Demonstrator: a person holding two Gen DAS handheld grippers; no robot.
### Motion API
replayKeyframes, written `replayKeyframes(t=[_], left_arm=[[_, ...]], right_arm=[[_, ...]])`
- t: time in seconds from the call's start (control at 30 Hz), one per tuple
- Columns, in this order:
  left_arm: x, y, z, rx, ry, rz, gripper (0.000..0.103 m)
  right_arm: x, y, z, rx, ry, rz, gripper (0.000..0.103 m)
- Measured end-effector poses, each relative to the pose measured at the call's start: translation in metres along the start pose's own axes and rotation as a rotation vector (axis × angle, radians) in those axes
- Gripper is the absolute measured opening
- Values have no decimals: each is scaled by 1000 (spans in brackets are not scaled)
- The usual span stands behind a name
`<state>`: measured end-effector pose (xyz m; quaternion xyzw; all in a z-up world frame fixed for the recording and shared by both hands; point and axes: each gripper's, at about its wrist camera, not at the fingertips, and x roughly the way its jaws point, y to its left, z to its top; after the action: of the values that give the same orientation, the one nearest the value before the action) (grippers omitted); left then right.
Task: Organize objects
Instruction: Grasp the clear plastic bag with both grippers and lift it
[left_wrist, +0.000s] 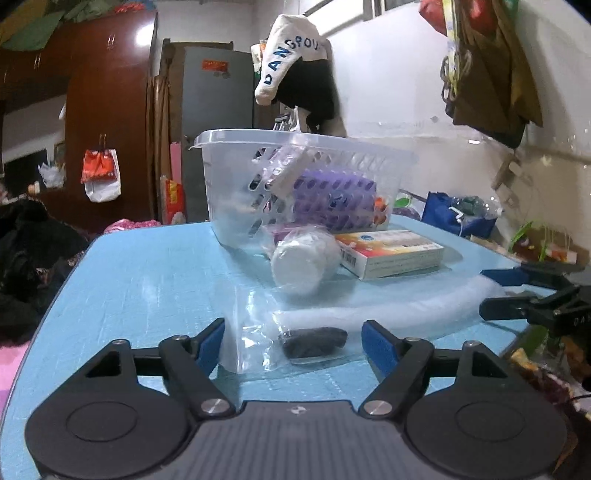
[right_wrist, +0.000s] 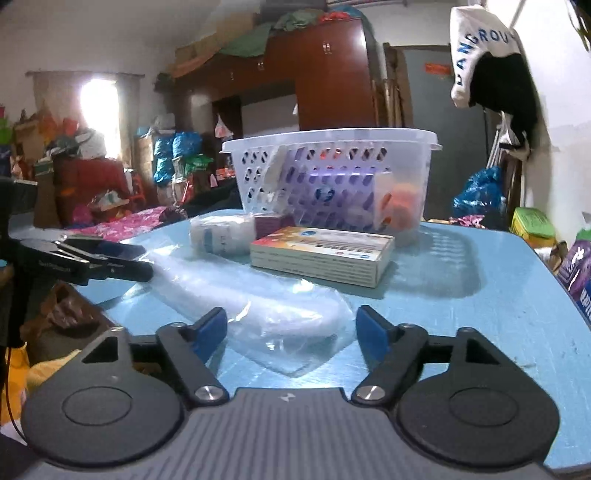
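Hovering low over the table (left_wrist: 140, 273), the left gripper (left_wrist: 291, 341) points level at the basket (left_wrist: 258, 177), its blue pads spread wide apart. Between them lies a clear bag (left_wrist: 255, 332) with a dark lump (left_wrist: 314, 341) inside. Ahead sit a white jar (left_wrist: 303, 258) on its side and a box (left_wrist: 391, 253) to its right, both before the basket.

From the right wrist, the right gripper (right_wrist: 291, 326) is likewise level and low, fingers wide apart around the bag's (right_wrist: 291, 325) end. Beyond lies the box (right_wrist: 321, 254), the basket (right_wrist: 332, 177) behind it, the left gripper (right_wrist: 107, 264) far left.
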<state>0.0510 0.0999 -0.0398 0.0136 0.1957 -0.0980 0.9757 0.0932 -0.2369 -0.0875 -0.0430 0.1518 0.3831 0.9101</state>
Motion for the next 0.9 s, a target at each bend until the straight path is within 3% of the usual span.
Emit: replayKeyframes(t=[0.1,0.3,0.37,0.53,0.9], left_arm=[[-1,-2,0,0,-10,-6,54],[-3,-3,-1,-7,-29,-19,38],[-3,-3,-2,-14,-32,-32,24],[-5,-6,-3,2,-48,-42,21],[-31,-18,5,33,-170,-78,19]], right_arm=[[-1,0,-1,-11,-6,5,58],[-4,-4,0,-11,-8,18,40],[-4,-4,1,-11,-6,28,28],[-6,-3,1,-15,-10,31,21],[-29,4,14,-66,-98,-3,18]])
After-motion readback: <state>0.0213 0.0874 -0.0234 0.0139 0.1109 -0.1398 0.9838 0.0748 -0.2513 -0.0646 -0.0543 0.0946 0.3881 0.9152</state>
